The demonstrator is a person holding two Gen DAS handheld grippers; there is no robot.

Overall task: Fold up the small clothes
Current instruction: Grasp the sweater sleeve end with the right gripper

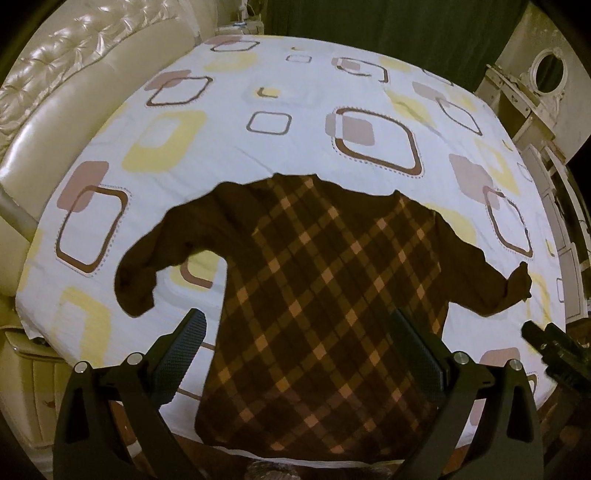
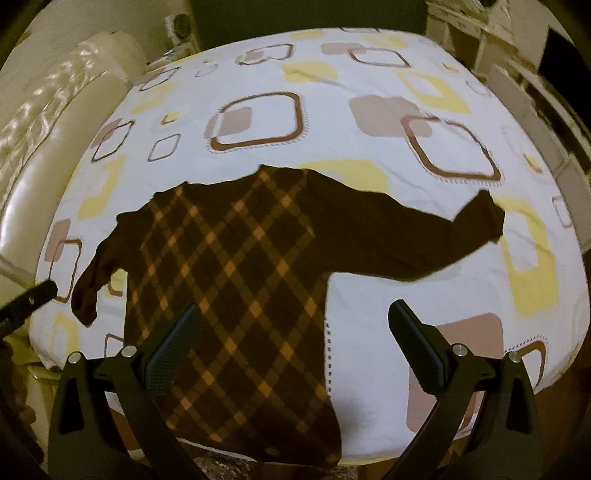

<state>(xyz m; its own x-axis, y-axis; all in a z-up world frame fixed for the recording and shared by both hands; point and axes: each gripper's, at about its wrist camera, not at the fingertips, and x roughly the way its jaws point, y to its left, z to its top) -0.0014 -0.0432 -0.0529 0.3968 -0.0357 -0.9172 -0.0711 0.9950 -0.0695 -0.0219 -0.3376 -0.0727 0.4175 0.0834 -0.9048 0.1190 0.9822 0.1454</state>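
A small brown sweater (image 1: pixel 317 295) with an orange diamond check lies flat on the bed, both sleeves spread out, hem at the near edge. It also shows in the right wrist view (image 2: pixel 229 288). My left gripper (image 1: pixel 295 325) is open and empty above the sweater's lower body. My right gripper (image 2: pixel 295 317) is open and empty above the sweater's right side, its right finger over bare sheet. The right gripper shows at the right edge of the left wrist view (image 1: pixel 554 350). The left gripper shows at the left edge of the right wrist view (image 2: pixel 29 299).
The bed sheet (image 1: pixel 303 96) is white with brown, pink and yellow squares. A cream padded headboard (image 1: pixel 55 85) runs along the left. White furniture (image 1: pixel 535 85) stands at the right. A dark curtain (image 1: pixel 369 18) hangs behind the bed.
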